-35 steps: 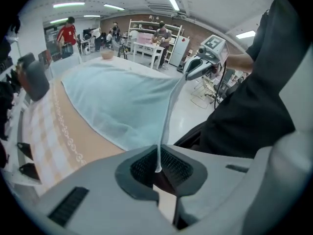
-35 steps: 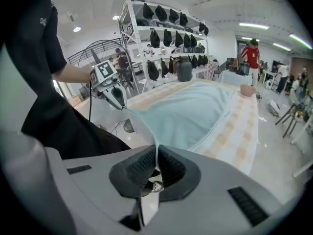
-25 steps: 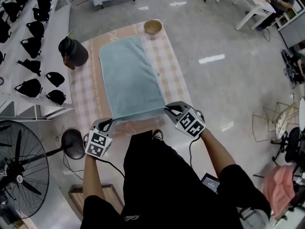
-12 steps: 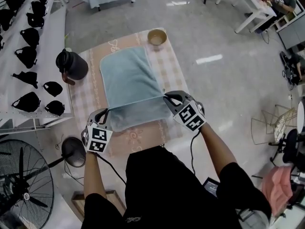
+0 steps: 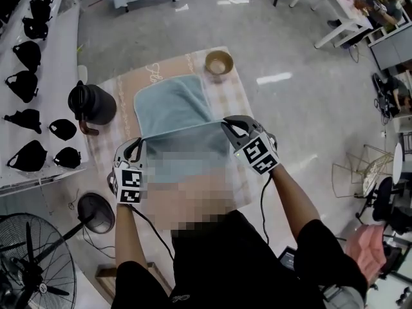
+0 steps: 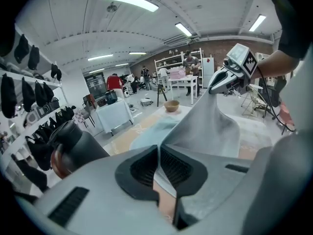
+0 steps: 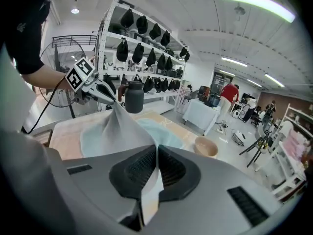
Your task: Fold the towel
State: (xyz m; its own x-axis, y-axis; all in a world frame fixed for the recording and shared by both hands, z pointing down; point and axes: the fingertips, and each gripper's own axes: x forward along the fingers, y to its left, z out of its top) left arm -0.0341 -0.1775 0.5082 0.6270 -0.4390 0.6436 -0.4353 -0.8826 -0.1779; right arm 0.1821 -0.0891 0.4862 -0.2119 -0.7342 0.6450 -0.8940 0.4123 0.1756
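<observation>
So, our left gripper (image 5: 138,146) clamped shut on the towel's (image 5: 170,105) near-left corner, our right gripper (image 5: 231,127) pinching the near-right corner, near edge raised

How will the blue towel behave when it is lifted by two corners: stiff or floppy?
Probably floppy: the towel drapes in folds between the left gripper and right gripper. Likely light: two corner pinches hold its near edge up.

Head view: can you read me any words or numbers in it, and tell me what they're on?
No text here can be read.
On the tablecloth: a curly mark by its far edge, too small to read.
On the left claw and the right claw: only black-and-white square patterns, no letters or numbers.
</observation>
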